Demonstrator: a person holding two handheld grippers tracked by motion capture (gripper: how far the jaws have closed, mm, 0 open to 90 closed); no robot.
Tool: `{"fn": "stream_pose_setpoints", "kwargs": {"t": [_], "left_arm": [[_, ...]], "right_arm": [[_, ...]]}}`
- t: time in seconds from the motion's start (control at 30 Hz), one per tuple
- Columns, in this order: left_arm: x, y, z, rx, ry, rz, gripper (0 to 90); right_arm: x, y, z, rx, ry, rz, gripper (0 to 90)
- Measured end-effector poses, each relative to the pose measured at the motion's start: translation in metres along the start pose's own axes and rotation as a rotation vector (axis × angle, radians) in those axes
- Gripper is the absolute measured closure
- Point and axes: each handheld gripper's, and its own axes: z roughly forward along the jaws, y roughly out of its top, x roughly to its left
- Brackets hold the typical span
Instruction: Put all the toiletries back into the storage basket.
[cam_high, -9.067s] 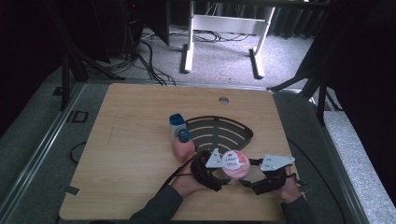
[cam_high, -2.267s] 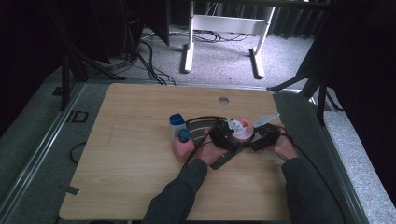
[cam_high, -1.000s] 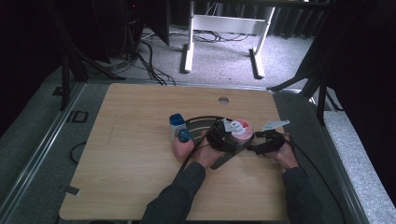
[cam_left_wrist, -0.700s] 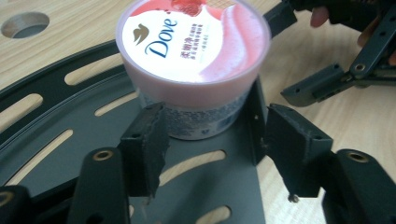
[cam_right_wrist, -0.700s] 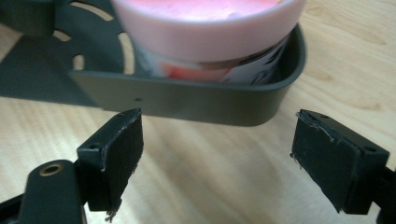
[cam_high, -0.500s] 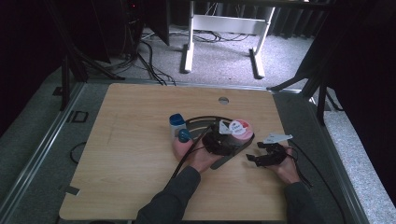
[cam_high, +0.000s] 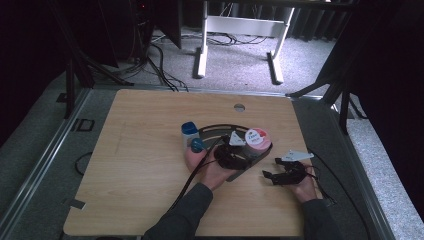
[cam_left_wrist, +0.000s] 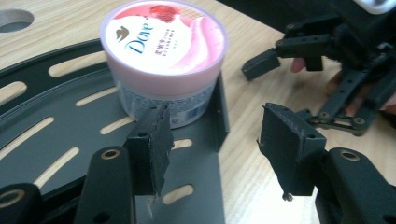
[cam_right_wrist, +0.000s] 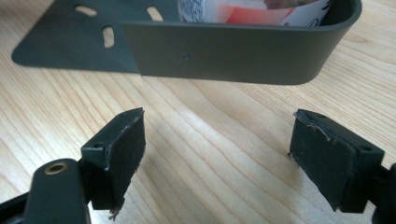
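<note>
A pink Dove tub (cam_high: 258, 138) (cam_left_wrist: 163, 56) stands upright at the right end of a black slotted tray (cam_high: 215, 131) (cam_left_wrist: 56, 135). My left gripper (cam_high: 240, 152) (cam_left_wrist: 215, 154) hovers over the tray's near edge, just short of the tub. Its jaws have just been closing a little, and they stand open with nothing between them. My right gripper (cam_high: 272, 168) (cam_right_wrist: 215, 149) sits low over bare wood to the tray's near right, open and empty, facing the tray's curved wall (cam_right_wrist: 224, 51). The tub (cam_right_wrist: 252, 11) peeks over that wall.
Two blue-capped containers (cam_high: 190, 131) (cam_high: 196, 145) stand at the tray's left end, beside the left hand. A round hole (cam_high: 239, 107) is in the tabletop at the back. Cables trail from both grippers toward the table's front edge.
The right gripper has drawn back from the tub toward the person and sunk to the wood. The left gripper has edged slightly back. The tub stays on the tray.
</note>
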Motion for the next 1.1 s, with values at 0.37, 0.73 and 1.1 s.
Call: {"fn": "stream_pose_setpoints", "kwargs": {"t": [0.37,0.73,1.1], "left_arm": [[-0.006,-0.005,-0.007,0.018,-0.002,0.029,43.5],[-0.005,-0.01,-0.019,0.015,-0.017,0.043,40.3],[-0.009,-0.015,-0.033,0.027,-0.01,0.071,37.9]], "right_arm": [[0.003,-0.002,-0.003,-0.028,-0.03,0.012,17.9],[0.005,-0.002,-0.001,0.004,-0.039,-0.008,15.0],[0.006,0.0,0.002,0.045,-0.037,-0.018,14.5]]}}
